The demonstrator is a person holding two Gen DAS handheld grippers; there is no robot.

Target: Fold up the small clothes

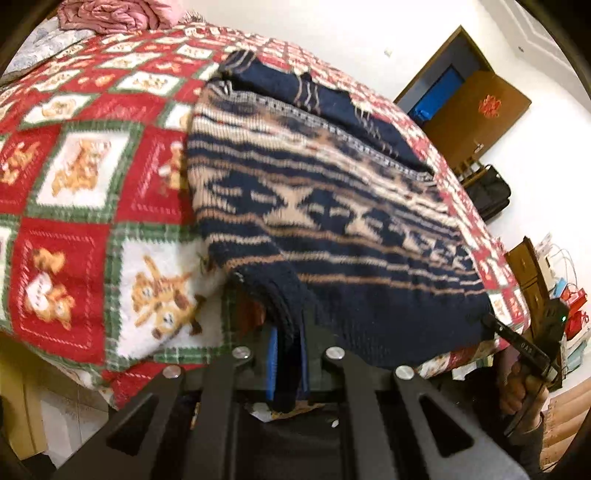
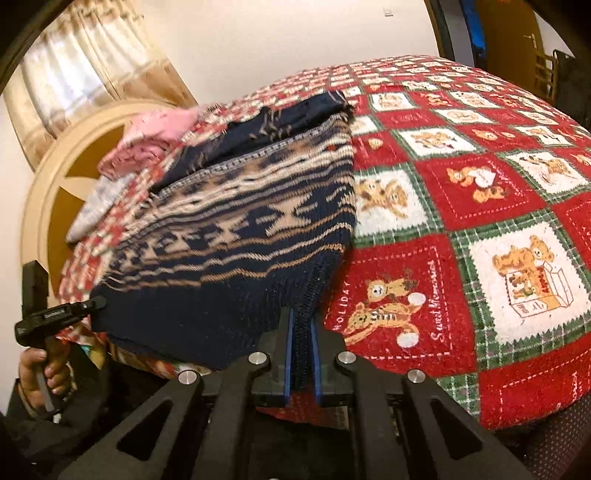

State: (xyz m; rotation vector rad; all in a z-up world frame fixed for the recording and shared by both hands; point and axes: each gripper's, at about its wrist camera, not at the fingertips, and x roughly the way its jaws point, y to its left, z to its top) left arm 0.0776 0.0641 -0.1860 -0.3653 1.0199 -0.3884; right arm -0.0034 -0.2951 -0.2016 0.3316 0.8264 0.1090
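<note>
A navy knit sweater [image 1: 332, 221] with cream and tan bands lies on the bed; it also shows in the right wrist view [image 2: 240, 229]. My left gripper [image 1: 288, 354] is shut on the sweater's near left corner, the navy hem pinched between its blue pads. My right gripper [image 2: 302, 350] is shut on the near right corner of the hem. Each gripper shows in the other's view, at the sweater's far corner: the right gripper [image 1: 524, 339] and the left gripper [image 2: 59, 314]. The hem is lifted off the blanket.
A red, green and white teddy-bear blanket [image 2: 461, 221] covers the bed [image 1: 74, 184]. Pink folded clothes [image 1: 107, 14] and a grey garment [image 2: 96, 206] lie at the head end. A brown door [image 1: 476, 107] and a black bag [image 1: 487, 192] stand beyond.
</note>
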